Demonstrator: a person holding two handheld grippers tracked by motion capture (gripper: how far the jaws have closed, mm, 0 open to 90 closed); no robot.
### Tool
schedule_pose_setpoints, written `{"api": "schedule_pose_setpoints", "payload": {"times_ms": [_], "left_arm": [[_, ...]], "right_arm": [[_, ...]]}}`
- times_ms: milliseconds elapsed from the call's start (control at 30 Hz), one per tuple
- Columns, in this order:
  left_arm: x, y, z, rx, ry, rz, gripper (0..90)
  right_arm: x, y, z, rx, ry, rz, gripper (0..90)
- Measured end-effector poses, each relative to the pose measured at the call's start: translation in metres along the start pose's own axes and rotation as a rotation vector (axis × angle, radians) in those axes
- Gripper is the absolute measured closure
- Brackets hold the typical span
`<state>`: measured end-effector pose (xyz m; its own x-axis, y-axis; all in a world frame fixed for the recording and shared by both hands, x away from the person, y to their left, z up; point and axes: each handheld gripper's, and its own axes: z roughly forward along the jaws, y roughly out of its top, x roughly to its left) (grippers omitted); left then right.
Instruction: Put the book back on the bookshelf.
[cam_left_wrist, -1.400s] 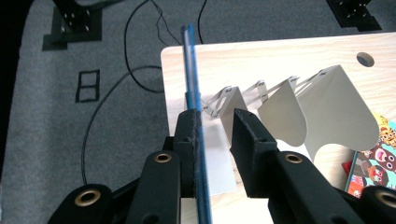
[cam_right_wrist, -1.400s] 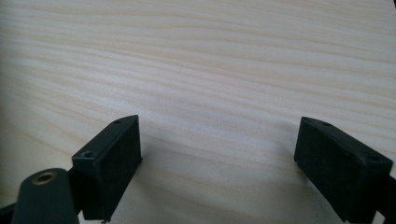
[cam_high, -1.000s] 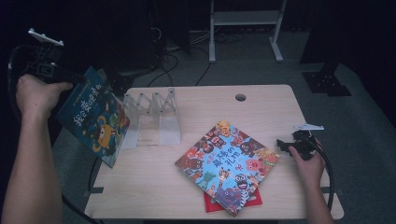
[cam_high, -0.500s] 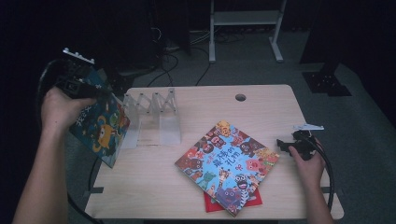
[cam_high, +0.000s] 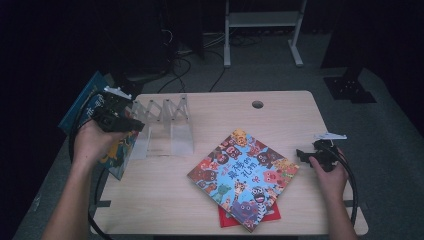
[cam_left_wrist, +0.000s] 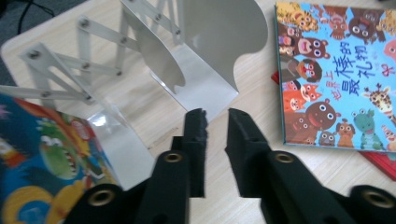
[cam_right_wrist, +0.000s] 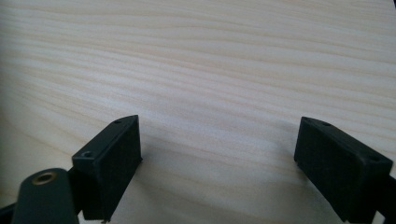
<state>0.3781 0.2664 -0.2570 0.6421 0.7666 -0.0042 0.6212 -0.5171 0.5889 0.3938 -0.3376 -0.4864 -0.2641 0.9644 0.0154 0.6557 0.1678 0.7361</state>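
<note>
At left of the high view, our left gripper (cam_high: 131, 125) hangs over the book rack (cam_high: 165, 122), its jaws a narrow gap apart with nothing between them; they have just been opening. The blue book (cam_high: 117, 150) stands at the rack's left end, leaning left, its top edge toward the frame's upper left and its long axis running from there down toward the table's near left edge. In the left gripper view the same blue book (cam_left_wrist: 42, 154) fills the lower left, beside a clear divider, and the left gripper (cam_left_wrist: 217, 122) points at the rack's white plate (cam_left_wrist: 205, 79), touching nothing.

We judge the shelving of that first book as just finished and the release under way. Next we need the animal book (cam_high: 242, 175), which lies flat at centre right of the table (cam_high: 280, 107) on a red book (cam_high: 227, 217), turned like a diamond, one corner toward the rack. To lift it we must open the jaws wider and catch an edge.

Our right gripper (cam_high: 303, 154) rests at the frame's right, jaws wide apart and empty over bare wood (cam_right_wrist: 210, 56).
</note>
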Motion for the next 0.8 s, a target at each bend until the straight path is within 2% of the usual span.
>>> {"api": "schedule_pose_setpoints", "payload": {"times_ms": [133, 200, 233, 267, 300, 367, 433, 467, 500, 533, 567, 600, 633, 667, 800], "left_arm": [[-0.004, -0.011, 0.012, -0.005, -0.013, 0.014, 70.4], [-0.008, -0.021, 0.023, -0.024, -0.027, 0.022, 63.7], [-0.008, -0.021, 0.023, -0.024, -0.027, 0.022, 59.6], [-0.012, -0.028, 0.031, -0.035, -0.031, 0.035, 57.6], [-0.014, -0.032, 0.035, -0.034, -0.027, 0.042, 56.3], [-0.016, -0.036, 0.04, -0.039, -0.024, 0.051, 48.1], [-0.02, -0.044, 0.05, -0.05, -0.035, 0.05, 45.7], [-0.023, -0.052, 0.061, -0.064, -0.039, 0.058, 39.6], [-0.023, -0.052, 0.061, -0.064, -0.039, 0.058, 38.3], [-0.024, -0.06, 0.073, -0.06, -0.059, 0.043, 37.2], [-0.024, -0.06, 0.073, -0.06, -0.059, 0.043, 35.4], [-0.026, -0.069, 0.085, -0.057, -0.069, 0.048, 33.6], [-0.026, -0.069, 0.085, -0.057, -0.069, 0.048, 31.1], [-0.03, -0.078, 0.096, -0.062, -0.081, 0.05, 28.4], [-0.036, -0.094, 0.114, -0.058, -0.106, 0.07, 21.7]], "right_arm": [[0.0, 0.0, 0.0, 0.0, 0.0, -0.001, 13.7], [0.0, 0.0, 0.0, 0.0, 0.0, -0.001, 13.7], [0.0, 0.0, 0.0, 0.0, 0.0, -0.001, 13.7], [0.0, 0.0, 0.0, 0.0, 0.0, -0.001, 13.7], [0.0, 0.0, 0.0, 0.0, 0.0, -0.001, 13.7], [0.0, 0.0, 0.0, 0.001, 0.0, -0.002, 13.7], [0.0, 0.0, 0.0, 0.001, 0.001, -0.001, 13.6], [0.0, 0.0, 0.0, 0.001, 0.003, -0.003, 12.9], [0.0, 0.0, 0.0, 0.002, 0.005, -0.007, 12.7], [0.0, 0.0, 0.0, 0.003, 0.005, -0.006, 12.7], [0.0, 0.0, 0.0, 0.003, 0.005, -0.006, 12.7], [0.0, 0.0, 0.0, 0.002, 0.005, -0.007, 12.6], [0.0, 0.0, 0.0, 0.002, 0.005, -0.007, 12.6], [0.0, 0.0, 0.0, 0.003, 0.005, -0.008, 12.7], [0.001, 0.0, 0.0, 0.004, 0.003, -0.003, 12.7]]}}
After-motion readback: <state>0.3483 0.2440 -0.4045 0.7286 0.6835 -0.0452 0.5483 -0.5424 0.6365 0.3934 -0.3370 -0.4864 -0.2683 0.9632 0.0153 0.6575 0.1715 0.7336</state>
